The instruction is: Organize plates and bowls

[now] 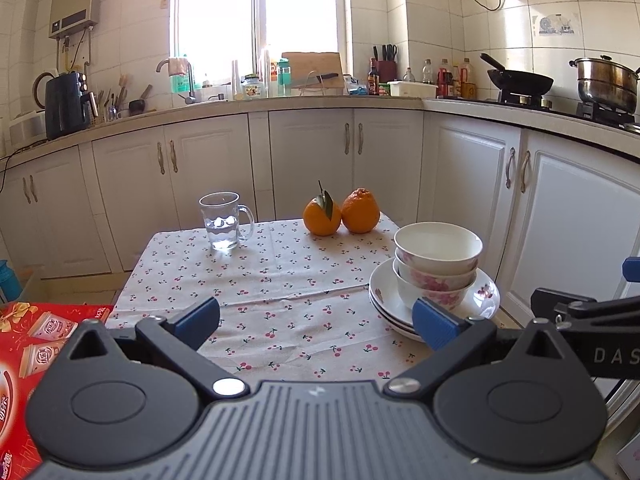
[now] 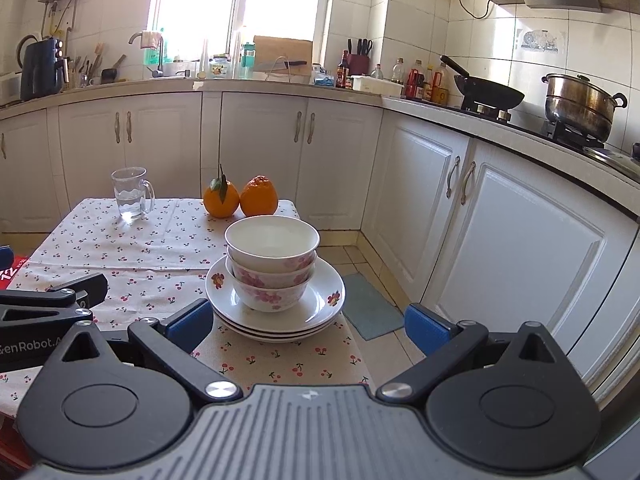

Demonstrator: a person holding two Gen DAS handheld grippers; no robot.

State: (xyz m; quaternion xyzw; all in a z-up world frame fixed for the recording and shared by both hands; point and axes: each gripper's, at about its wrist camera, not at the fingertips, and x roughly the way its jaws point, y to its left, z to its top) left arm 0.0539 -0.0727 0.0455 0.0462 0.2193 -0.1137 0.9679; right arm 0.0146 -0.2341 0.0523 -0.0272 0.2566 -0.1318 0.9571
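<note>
Bowls [image 2: 272,264], three nested, sit on a stack of plates [image 2: 320,308] at the near right corner of my cherry-print tablecloth [image 1: 280,280]. Behind that stack stand two oranges [image 2: 240,198]; a glass mug [image 1: 224,222] is farther left of them. I see my left gripper [image 1: 316,320] spread wide and holding nothing, left of the stack. My right gripper [image 2: 308,326] is likewise released, just short of the plates.

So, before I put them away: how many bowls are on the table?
3, nested in one stack on the plates at the table's near right corner. A thinner one could hide inside the stack.
</note>
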